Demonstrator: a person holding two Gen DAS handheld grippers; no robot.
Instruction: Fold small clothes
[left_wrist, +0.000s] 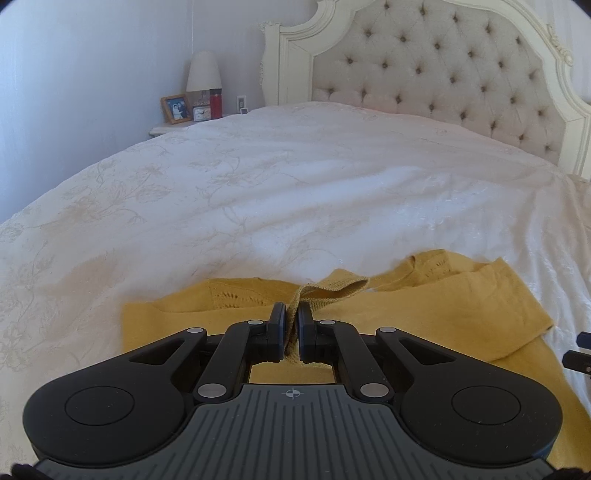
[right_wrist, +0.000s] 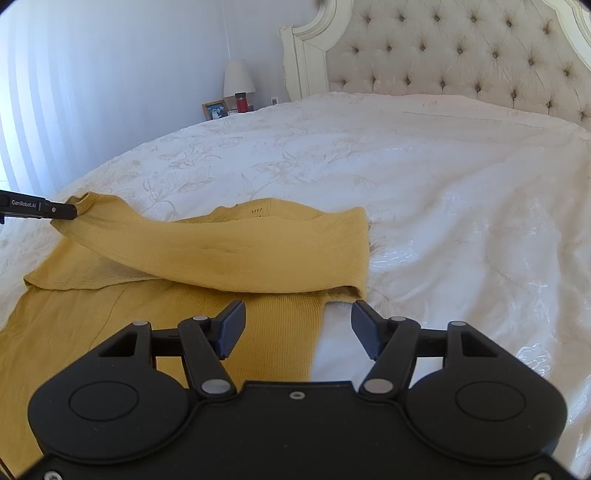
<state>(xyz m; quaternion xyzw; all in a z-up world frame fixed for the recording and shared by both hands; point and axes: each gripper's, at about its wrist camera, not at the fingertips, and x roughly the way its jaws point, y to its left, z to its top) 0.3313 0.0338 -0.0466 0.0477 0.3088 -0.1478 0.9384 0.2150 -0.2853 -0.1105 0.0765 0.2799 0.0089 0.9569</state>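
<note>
Two grippers work a mustard sweater (right_wrist: 207, 254) spread on the bed (right_wrist: 424, 177). Jaws of the left gripper (left_wrist: 291, 317) are pinched on the sleeve cuff (left_wrist: 332, 288), which lifts toward 1 o'clock; the gripper's body hides the cloth below it. Jaws of the right gripper (right_wrist: 298, 325) stand spread, gripping nothing, over the sweater's right edge, the sleeve folded across at 12 o'clock. At 10 o'clock a lamp (left_wrist: 203, 70), photo frame (left_wrist: 175, 108) and red bottle (left_wrist: 216, 103) crowd the nightstand, details blurred. Only part of the tufted headboard (left_wrist: 443, 70) shows.
</note>
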